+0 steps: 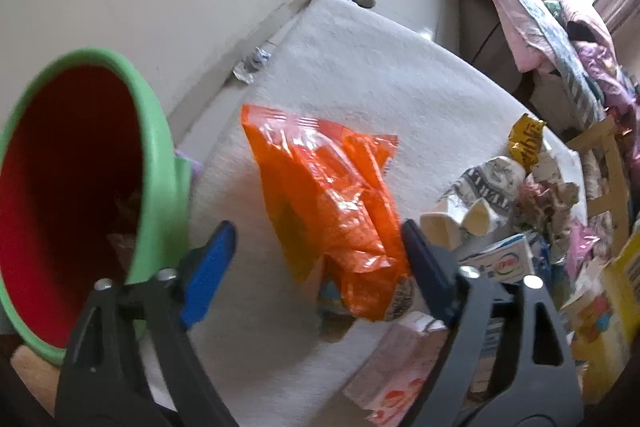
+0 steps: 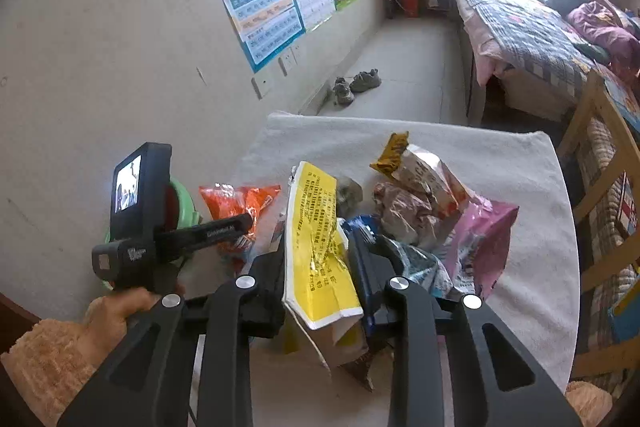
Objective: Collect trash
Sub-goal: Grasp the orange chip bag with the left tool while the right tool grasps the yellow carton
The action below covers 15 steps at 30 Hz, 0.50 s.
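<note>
A green bin (image 1: pixel 160 163) with a red inside stands at the left edge of the white-covered table (image 1: pixel 360 67). Beside it lies an orange plastic wrapper (image 1: pixel 328 203), which also shows in the right wrist view (image 2: pixel 236 199). My left gripper (image 1: pixel 316 239) hangs over the wrapper with its blue fingers (image 1: pixel 212 259) apart. The right finger is at the wrapper's edge and the left one stands clear of it. My right gripper (image 2: pixel 320 255) is shut on a flattened yellow carton (image 2: pixel 316 227), raised off the table. The carton hides its left finger.
A heap of trash fills the table's right part: a printed milk carton (image 1: pixel 480 195), a gold wrapper (image 1: pixel 524 139), a pink bag (image 2: pixel 480 239), crumpled paper (image 2: pixel 400 207). A wooden chair (image 2: pixel 600 167) and a bed (image 2: pixel 520 27) stand to the right. Shoes (image 2: pixel 356 83) lie on the floor.
</note>
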Motion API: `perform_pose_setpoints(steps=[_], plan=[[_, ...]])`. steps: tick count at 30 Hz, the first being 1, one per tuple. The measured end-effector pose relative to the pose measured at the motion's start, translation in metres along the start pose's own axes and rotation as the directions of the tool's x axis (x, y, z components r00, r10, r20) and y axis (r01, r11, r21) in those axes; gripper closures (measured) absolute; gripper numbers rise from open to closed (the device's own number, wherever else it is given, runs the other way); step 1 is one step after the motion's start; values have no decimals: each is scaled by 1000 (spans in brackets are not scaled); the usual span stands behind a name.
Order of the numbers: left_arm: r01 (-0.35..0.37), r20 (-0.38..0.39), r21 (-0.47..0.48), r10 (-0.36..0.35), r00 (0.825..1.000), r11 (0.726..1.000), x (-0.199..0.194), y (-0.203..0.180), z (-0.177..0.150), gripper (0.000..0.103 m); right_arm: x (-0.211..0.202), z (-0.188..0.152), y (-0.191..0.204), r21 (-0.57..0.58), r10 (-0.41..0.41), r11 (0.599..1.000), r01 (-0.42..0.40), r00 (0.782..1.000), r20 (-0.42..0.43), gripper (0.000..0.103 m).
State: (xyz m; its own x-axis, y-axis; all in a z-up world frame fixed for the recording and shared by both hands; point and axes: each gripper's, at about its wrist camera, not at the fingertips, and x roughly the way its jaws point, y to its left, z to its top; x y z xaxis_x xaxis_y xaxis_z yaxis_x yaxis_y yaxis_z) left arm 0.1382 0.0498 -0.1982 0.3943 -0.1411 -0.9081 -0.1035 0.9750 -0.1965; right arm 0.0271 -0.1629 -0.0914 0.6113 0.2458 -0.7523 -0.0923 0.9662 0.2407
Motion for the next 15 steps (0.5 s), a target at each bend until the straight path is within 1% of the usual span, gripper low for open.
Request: perform_pose_setpoints(steps=[2,3,4,6,9,12,13,15], plan=[[20,5,14,-20,1000,1000,-5,-6,-2,46,0,-2,-5,21,5,1000,-5,1000,-6,76],[6,9,36,-6,1000,999,-8,-10,-4,50,-1,-3,-6,28,9,1000,-9,1000,-6,76],[-4,17,68,3,1000,998,-11,-14,-6,51,-2,-4,-7,31,11,999,-11,1000,-3,76],[-5,27,94,2,1000,996,-18,-17,-11,54,-3,-4,-7,31,14,999,-14,1000,4,76],[23,56,75,-27,998,997,-37,-13,-17,57,-9,-5,-6,29,19,999,-20,1000,21,76],[29,129,92,-40,991,995,-70,-15,-28,57,-15,-3,-4,30,27,999,-28,999,38,76],[29,165,107,-46,985,994,-86,-16,-31,57,-17,-2,-3,31,29,999,-30,999,44,76],[24,208,124,-49,977,992,-107,-16,-40,57,-22,1,-2,33,32,999,-34,998,59,76]])
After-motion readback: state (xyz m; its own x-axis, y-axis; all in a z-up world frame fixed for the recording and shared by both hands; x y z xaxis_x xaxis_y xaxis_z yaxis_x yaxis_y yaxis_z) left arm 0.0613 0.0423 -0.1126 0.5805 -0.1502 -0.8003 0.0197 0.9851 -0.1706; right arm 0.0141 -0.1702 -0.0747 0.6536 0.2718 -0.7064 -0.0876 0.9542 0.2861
